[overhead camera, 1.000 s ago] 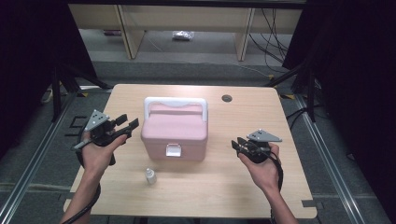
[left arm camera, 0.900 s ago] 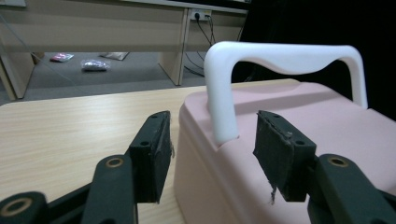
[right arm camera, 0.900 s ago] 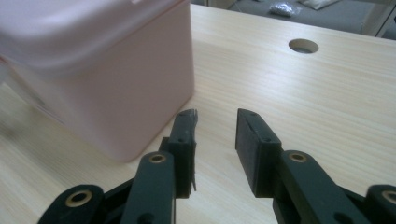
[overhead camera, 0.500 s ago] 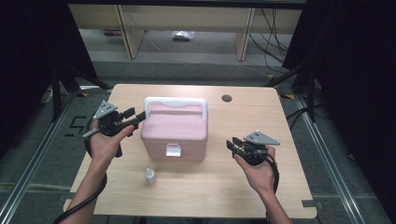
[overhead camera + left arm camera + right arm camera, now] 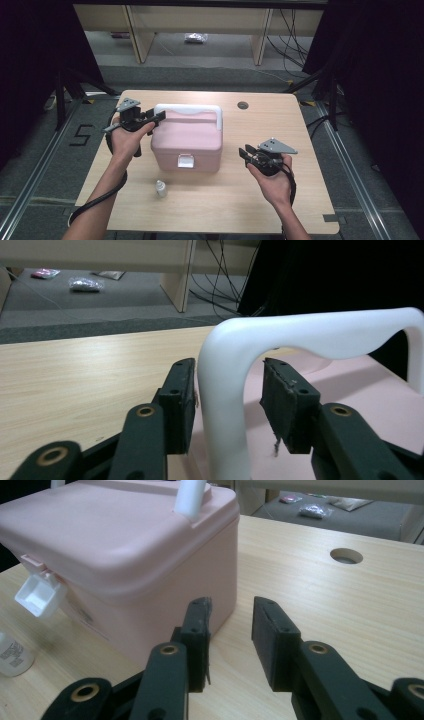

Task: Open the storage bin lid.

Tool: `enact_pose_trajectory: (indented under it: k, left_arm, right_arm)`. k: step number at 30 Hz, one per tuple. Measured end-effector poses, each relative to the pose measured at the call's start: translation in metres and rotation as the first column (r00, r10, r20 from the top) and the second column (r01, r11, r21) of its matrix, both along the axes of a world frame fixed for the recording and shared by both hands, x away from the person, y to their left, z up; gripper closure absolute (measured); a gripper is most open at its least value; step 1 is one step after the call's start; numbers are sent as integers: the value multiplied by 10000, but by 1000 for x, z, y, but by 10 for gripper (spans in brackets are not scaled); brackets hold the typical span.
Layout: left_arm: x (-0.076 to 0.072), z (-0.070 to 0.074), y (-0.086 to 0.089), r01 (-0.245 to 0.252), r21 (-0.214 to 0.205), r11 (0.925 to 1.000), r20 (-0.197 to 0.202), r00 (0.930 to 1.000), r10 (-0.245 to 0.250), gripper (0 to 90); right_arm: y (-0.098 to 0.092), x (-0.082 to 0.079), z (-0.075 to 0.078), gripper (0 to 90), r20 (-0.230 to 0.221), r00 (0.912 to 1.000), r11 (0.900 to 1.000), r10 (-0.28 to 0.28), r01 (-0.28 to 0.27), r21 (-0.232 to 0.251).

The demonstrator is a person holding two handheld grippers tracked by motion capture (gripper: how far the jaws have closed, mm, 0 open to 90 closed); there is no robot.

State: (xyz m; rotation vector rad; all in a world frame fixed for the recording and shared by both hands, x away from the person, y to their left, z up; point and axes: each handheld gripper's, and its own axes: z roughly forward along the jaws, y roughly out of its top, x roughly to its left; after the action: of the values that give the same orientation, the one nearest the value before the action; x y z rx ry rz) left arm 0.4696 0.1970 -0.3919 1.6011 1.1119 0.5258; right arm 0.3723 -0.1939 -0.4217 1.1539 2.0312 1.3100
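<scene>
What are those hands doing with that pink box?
A person holds a gripper in each hand at a wooden table. The left gripper has its jaws around one end of the white handle of the pink box; they have just been closing, with a gap on one side. The right gripper waits open beside the box, holding nothing. A small bottle stands in front of the box.

Your left gripper (image 5: 159, 117) sits at the pink box's (image 5: 187, 142) white handle (image 5: 190, 108); your right gripper (image 5: 245, 151) hovers right of that box, a small bottle (image 5: 160, 188) before it.
</scene>
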Motion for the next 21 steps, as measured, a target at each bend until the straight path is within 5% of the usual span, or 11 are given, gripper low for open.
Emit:
enact_pose_trajectory:
  k: [5, 7, 8, 10, 15, 21]
  left_arm:
    - [3, -1, 0, -151, 57, 9999, -117, 9998, 152, 708]
    - [2, -1, -1, -177, 104, 9998, -131, 9998, 178, 711]
    - [1, 0, -1, -201, 131, 9997, -205, 9996, 204, 712]
    - [0, 1, -1, -231, 63, 9997, -354, 9991, 233, 713]
    - [-1, 5, -1, -181, 144, 9997, -511, 9985, 189, 713]
    - [2, 10, 0, -175, 87, 9998, -652, 9977, 180, 713]
  right_arm:
    - [5, 1, 3, 699, -124, 9999, 9999, 34, -32, 161]
    - [8, 0, 4, 710, -369, 9993, 9993, -8, 21, 363]
    - [7, 2, 3, 717, 113, 9999, 10000, 81, -82, 48]
    - [10, 2, 3, 744, -19, 9997, 9995, 259, -259, 163]
    - [14, 1, 2, 890, -80, 9982, 9981, 600, -599, 128]
    - [21, 1, -1, 900, -196, 9947, 9948, 1014, -1014, -9]
